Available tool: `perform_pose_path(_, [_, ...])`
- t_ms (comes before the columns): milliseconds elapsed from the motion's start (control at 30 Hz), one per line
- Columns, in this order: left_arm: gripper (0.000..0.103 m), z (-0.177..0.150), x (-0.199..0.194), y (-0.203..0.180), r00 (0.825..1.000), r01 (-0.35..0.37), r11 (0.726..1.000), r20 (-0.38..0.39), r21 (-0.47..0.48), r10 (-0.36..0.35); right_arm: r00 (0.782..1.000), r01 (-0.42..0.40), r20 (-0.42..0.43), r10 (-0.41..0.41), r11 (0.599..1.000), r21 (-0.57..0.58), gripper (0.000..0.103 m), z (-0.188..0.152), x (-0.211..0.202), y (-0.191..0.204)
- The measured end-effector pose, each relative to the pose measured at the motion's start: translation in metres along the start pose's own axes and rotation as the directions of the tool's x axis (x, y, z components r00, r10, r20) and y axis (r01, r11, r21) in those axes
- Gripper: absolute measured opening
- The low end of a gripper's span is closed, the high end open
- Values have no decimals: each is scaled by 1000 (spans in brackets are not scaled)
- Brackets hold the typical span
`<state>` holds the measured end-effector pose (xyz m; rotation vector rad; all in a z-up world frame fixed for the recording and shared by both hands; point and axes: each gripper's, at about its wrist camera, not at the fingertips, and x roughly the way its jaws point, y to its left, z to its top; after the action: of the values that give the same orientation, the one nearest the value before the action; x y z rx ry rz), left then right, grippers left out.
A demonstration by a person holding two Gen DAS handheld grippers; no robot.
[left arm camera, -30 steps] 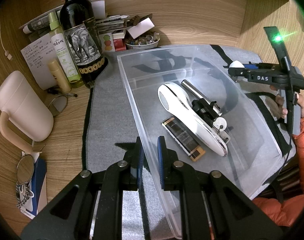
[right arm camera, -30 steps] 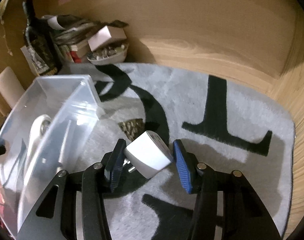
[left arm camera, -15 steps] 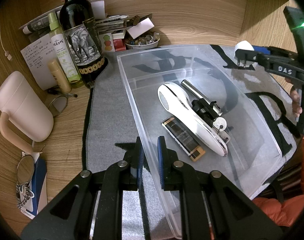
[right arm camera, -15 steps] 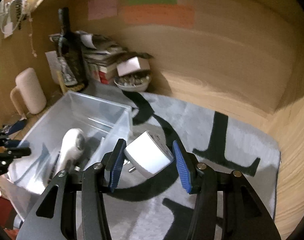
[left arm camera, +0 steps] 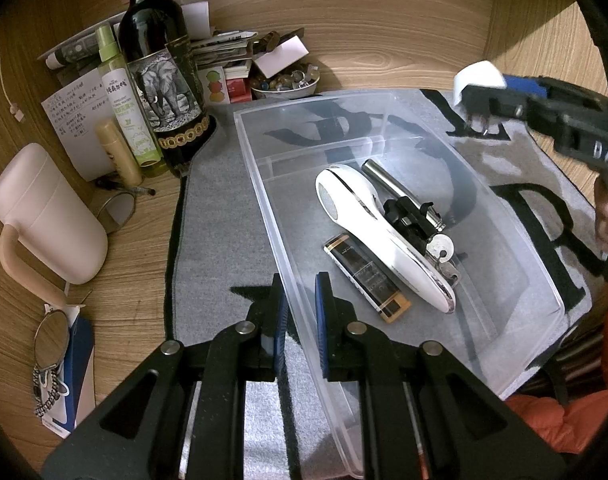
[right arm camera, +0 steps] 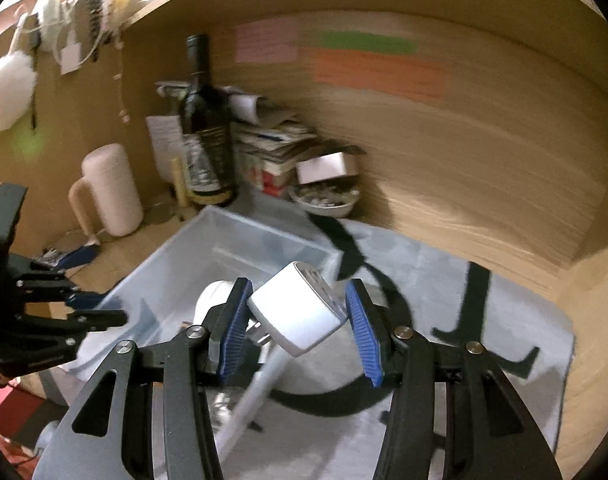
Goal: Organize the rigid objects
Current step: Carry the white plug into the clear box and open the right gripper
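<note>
L gripper [left arm camera: 298, 312] clamped the clear bin [left arm camera: 504, 216] near wall; R gripper [right arm camera: 299, 320] held white plug adapter [right arm camera: 297, 310] above far rim.

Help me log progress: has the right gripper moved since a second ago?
Yes. The right gripper, shut on the white plug, has risen above the clear bin.

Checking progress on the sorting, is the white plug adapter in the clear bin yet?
Not yet. The white plug adapter is still held in the right claw, above the clear bin.

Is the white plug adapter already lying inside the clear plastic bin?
No, the right tool holds the white plug adapter in the air.
</note>
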<state>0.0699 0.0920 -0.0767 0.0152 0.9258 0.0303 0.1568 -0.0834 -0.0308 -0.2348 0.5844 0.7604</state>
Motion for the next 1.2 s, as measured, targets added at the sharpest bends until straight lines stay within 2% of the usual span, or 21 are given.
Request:
perform_pose_path(200, [11,0,0,0,1000,0,1000,0,1,0,996,-51,-74,47,998,-48,45,-7,27,23])
perform_pose_path(367, [11,0,-1,0,1000,0,1000,3,2,0,988,-72,-144,64,996,-51,45,-16,49,27])
perform_pose_path(633, [11,1,-2,0,1000,0,1000,3,4,0,980,-82,-187,67,994,-71,46,-18,59,35])
perform_pose_path(700, [11,1,-2,0,1000,-1,1000,3,4,1,977,-91,-197,76,994,-67,49,-17,58,36])
perform_pose_path(767, [11,1,-2,-1,1000,0,1000,3,3,0,979,-89,-188,76,994,-64,56,-16,56,35])
perform_pose_path(933, [11,1,-2,-1,1000,-1,1000,4,3,1,989,-57,-142,47,996,-65,58,-11,41,29])
perform_pose_path(1033, [11,1,-2,-1,1000,-1,1000,3,3,1,992,-44,-119,38,998,-46,63,-7,32,20])
perform_pose_path(1200, [11,1,-2,-1,1000,-1,1000,3,3,1,997,19,-73,-21,1000,-17,67,-2,18,-2])
